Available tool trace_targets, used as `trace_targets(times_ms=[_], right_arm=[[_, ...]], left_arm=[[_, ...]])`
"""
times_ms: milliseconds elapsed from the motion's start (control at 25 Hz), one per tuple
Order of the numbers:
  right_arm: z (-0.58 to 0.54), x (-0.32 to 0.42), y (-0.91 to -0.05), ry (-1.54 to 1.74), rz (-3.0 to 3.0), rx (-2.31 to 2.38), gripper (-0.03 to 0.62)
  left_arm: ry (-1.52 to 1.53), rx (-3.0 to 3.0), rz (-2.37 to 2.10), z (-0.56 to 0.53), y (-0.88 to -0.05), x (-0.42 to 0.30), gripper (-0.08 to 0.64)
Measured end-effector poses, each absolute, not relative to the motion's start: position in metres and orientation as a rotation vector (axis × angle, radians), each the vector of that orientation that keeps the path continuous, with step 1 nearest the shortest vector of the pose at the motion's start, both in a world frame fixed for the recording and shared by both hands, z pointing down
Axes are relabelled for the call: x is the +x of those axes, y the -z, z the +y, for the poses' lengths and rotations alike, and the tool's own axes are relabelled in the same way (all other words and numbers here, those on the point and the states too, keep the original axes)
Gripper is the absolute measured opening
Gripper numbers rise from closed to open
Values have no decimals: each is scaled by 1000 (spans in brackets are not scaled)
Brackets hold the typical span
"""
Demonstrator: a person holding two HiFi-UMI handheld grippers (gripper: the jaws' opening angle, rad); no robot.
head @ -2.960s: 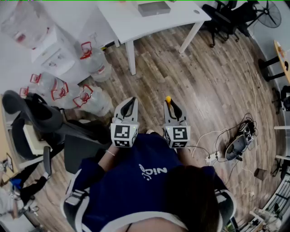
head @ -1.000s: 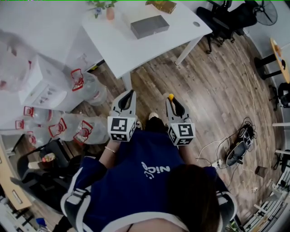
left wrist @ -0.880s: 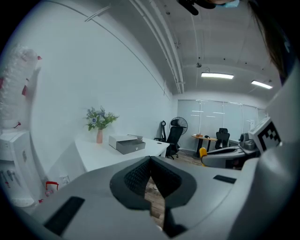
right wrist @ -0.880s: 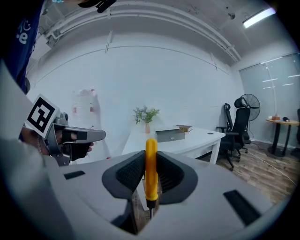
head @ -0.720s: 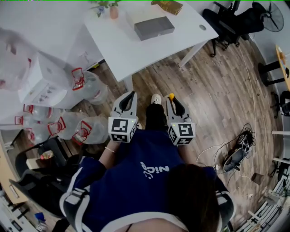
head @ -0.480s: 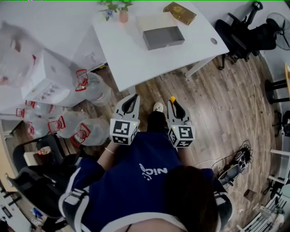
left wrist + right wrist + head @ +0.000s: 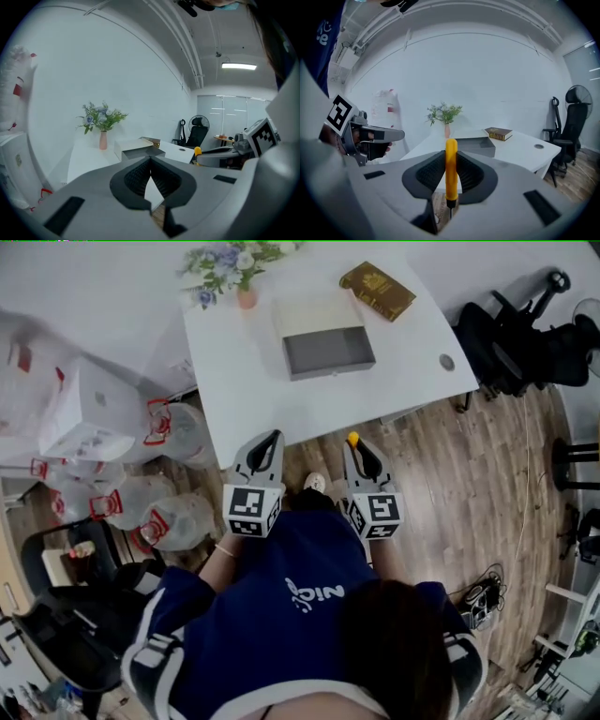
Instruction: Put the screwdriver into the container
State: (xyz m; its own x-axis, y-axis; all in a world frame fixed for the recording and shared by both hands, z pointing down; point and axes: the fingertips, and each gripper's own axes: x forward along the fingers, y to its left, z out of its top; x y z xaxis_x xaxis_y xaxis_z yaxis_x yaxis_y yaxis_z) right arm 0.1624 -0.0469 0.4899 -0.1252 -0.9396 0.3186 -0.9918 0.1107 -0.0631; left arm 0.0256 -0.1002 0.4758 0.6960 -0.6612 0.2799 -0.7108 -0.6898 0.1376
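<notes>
Pinching the screwdriver [image 7: 451, 168] upright, right hand-held gripper [image 7: 356, 450]; left hand-held gripper [image 7: 150, 161] closed, empty.

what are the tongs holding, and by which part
The right tongs clamp the screwdriver by its yellow handle. The left tongs are shut, holding nothing.

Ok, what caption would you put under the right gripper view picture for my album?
Right hand-held gripper grips a yellow screwdriver, with the white table and grey box ahead.
</notes>
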Motion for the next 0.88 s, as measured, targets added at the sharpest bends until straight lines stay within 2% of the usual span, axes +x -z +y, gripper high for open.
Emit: trace_targets(times_ms=[400,880], right_arm=[[-95,232,-491,-367,-2239,1845,89],[-123,240,-486,-369,-2240,1839,89]], left_arm=[[-287,2631,-1189,-149,-480,94,17],[-304,2648,-1193,-178,-474,101,17]])
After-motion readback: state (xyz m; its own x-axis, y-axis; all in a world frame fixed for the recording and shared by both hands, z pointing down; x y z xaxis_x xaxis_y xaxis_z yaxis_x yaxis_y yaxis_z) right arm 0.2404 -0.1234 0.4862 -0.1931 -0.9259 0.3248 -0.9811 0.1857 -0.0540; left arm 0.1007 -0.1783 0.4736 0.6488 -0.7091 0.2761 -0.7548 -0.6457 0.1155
